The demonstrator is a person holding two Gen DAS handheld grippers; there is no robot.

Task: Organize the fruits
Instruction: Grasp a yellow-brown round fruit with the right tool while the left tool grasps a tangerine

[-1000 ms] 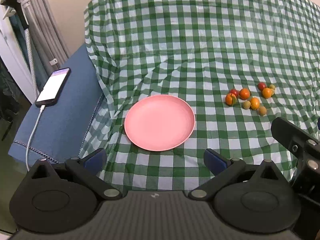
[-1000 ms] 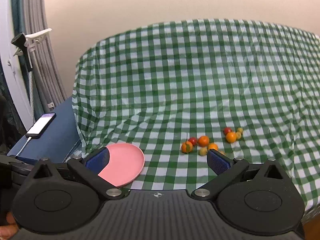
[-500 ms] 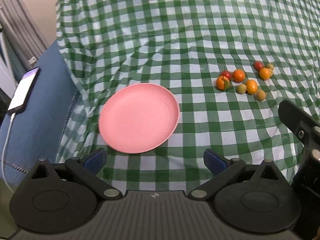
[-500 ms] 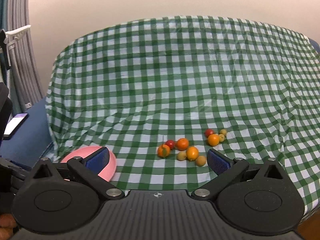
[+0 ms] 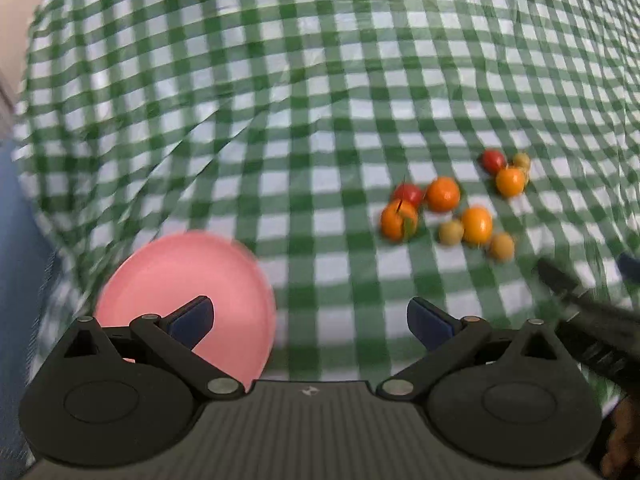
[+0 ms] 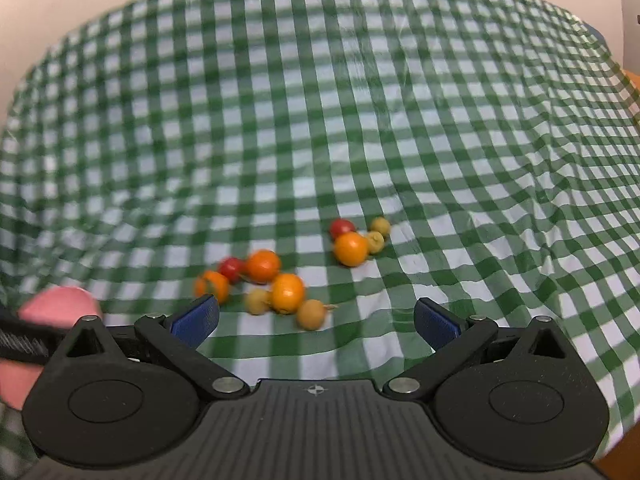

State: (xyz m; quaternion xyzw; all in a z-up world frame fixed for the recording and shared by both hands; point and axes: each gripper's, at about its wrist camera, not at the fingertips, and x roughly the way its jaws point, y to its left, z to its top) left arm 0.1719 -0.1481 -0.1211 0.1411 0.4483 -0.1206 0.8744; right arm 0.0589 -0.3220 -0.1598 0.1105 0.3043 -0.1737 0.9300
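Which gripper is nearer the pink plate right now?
Left. The left gripper hangs over the pink plate's near edge; the right gripper faces the fruits, plate off its left.

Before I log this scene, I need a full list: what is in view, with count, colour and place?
Plate: one, pink, near left on the cloth, bare.
Oranges: four, orange, in the fruit cluster right of the plate.
Red fruits: two, red, at the cluster's far side.
Small fruits: four, yellow-green, scattered among the oranges.
Tablecloth: one, green-white check, over the table.
Left gripper: open, over the plate's edge.
Right gripper: open, just short of the fruit.
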